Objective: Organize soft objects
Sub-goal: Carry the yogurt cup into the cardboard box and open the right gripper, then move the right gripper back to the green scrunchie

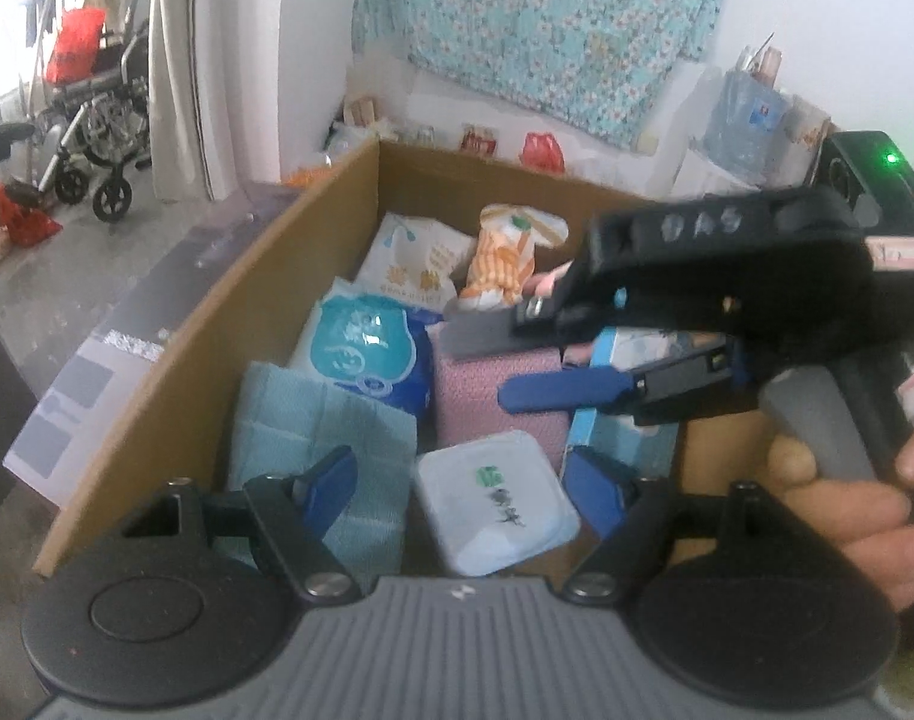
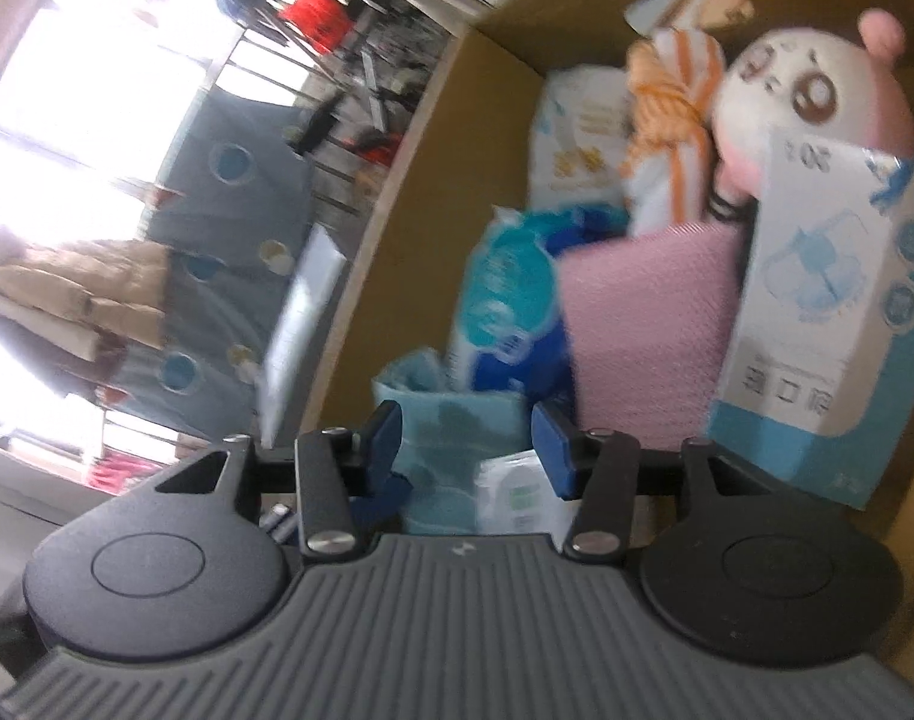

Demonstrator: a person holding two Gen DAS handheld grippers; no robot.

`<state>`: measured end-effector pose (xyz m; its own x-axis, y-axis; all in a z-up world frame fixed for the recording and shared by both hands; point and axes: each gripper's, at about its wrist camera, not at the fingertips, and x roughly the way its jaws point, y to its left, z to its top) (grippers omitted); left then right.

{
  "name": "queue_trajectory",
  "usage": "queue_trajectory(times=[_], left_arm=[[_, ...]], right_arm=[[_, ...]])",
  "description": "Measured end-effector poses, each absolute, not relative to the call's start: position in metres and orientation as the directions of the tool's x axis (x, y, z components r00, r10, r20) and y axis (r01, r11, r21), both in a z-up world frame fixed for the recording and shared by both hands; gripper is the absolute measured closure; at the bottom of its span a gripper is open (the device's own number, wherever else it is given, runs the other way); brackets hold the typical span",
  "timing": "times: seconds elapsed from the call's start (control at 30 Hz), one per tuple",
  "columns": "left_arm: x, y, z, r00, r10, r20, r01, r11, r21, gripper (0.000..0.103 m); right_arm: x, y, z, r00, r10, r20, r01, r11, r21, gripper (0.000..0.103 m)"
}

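A cardboard box holds soft goods: a light blue folded cloth, a blue tissue pack, a pink cloth, a white wipes pack, an orange striped toy and a mask box. A pink and white plush lies at the back. My left gripper is open over the wipes pack and empty. My right gripper, also seen in its own view, is open and empty above the pink cloth.
A wheelchair with a red bag stands on the floor at far left. A floral cloth hangs on the wall behind the box. Bags and clutter line the wall behind the box.
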<state>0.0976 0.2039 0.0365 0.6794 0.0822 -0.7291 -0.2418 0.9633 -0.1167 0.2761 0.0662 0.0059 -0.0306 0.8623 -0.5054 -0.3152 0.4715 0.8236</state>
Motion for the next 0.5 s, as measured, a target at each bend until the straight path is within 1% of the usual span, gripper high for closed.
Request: queue_trajectory(times=[0.1,0.27,0.37,0.43,0.5], left_arm=[[0.091,0.199,0.045,0.705,0.094,-0.703,-0.234,0.967,-0.106,0.022],[0.078,0.183,0.06,0.748,0.08,-0.659,-0.192,0.976,-0.099,0.022],[0.067,0.168,0.071,0.783,0.033,-0.621,-0.133,0.984,-0.116,0.02],[0.058,0.151,0.079,0.811,-0.017,-0.585,-0.067,0.99,-0.122,0.015],[0.049,0.132,0.085,0.832,-0.067,-0.551,0.001,0.993,-0.119,0.014]], right_arm=[[0.278,0.056,0.022,-0.009,0.904,-0.427,-0.317,0.403,0.859,0.053],[0.272,0.027,0.056,0.031,0.938,-0.344,-0.354,0.333,0.874,0.049],[0.261,-0.009,0.075,0.06,0.956,-0.287,-0.379,0.288,0.88,0.043],[0.25,-0.045,0.087,0.101,0.96,-0.26,-0.399,0.279,0.874,0.036],[0.237,-0.087,0.097,0.163,0.956,-0.245,-0.415,0.292,0.862,0.033]])
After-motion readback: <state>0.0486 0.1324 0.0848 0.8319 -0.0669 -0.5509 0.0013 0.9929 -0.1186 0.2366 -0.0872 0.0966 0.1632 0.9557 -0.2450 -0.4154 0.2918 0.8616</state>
